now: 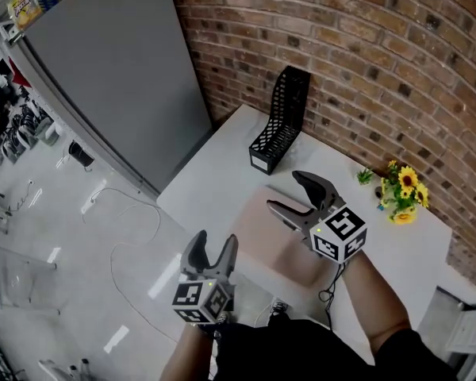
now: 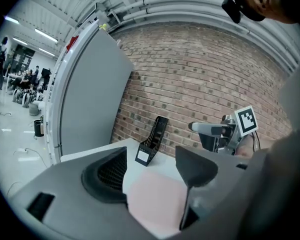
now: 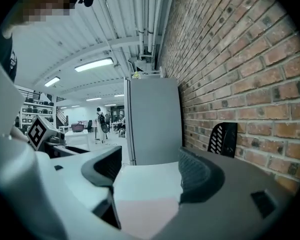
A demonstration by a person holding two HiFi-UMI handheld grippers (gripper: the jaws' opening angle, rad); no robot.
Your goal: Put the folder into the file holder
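A pale pink folder [image 1: 274,244] lies flat on the white table [image 1: 222,165], near its front edge. The black mesh file holder [image 1: 282,119] stands upright and empty at the table's far side by the brick wall. My right gripper [image 1: 285,191] hovers over the folder's far end, open, with nothing between its fingers. My left gripper [image 1: 214,240] is held at the table's near-left edge, beside the folder, also open and empty. In the left gripper view the folder [image 2: 157,201] shows beyond the jaws, with the file holder [image 2: 152,141] behind it. The right gripper view shows the folder [image 3: 147,216] and the file holder [image 3: 224,139].
A small bunch of sunflowers [image 1: 401,190] sits on the table at the right by the brick wall [image 1: 365,46]. A tall grey cabinet [image 1: 119,70] stands left of the table. A white cable [image 1: 135,213] lies on the floor below the table's left edge.
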